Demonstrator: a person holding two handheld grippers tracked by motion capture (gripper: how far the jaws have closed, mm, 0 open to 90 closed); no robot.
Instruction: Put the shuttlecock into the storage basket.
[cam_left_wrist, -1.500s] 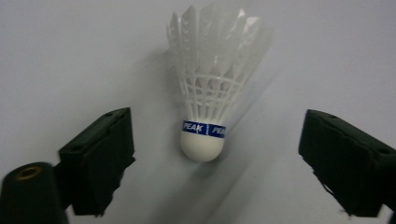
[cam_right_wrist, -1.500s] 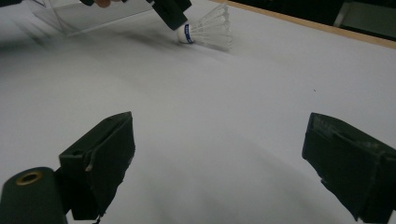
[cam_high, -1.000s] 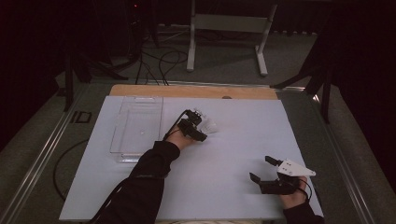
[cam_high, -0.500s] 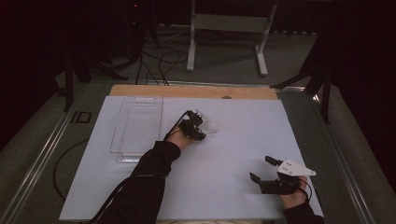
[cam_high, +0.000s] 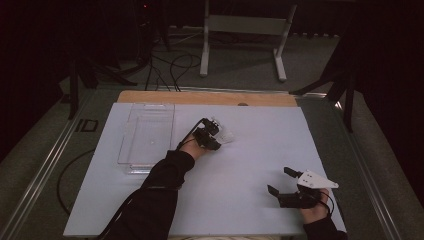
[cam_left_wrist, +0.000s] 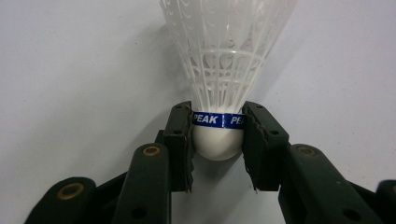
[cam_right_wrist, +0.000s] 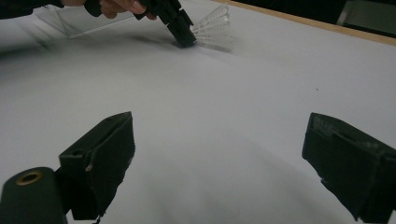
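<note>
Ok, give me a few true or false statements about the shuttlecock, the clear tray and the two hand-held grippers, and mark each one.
1. The left hand-held gripper grips the shuttlecock by its rounded white base. True.
2. The shuttlecock lies inside the clear tray. False: it is on the white table sheet, to the right of the tray.
3. The right hand-held gripper is open with nothing between its jaws. True.
4. The band around the shuttlecock is red. False: it is blue with white lettering.
5. The two hand-held grippers touch each other. False: they are well apart.

Dim room, grey floor (cam_high: 240, 65), white stand (cam_high: 243, 30), floor cables (cam_high: 172, 62)
</note>
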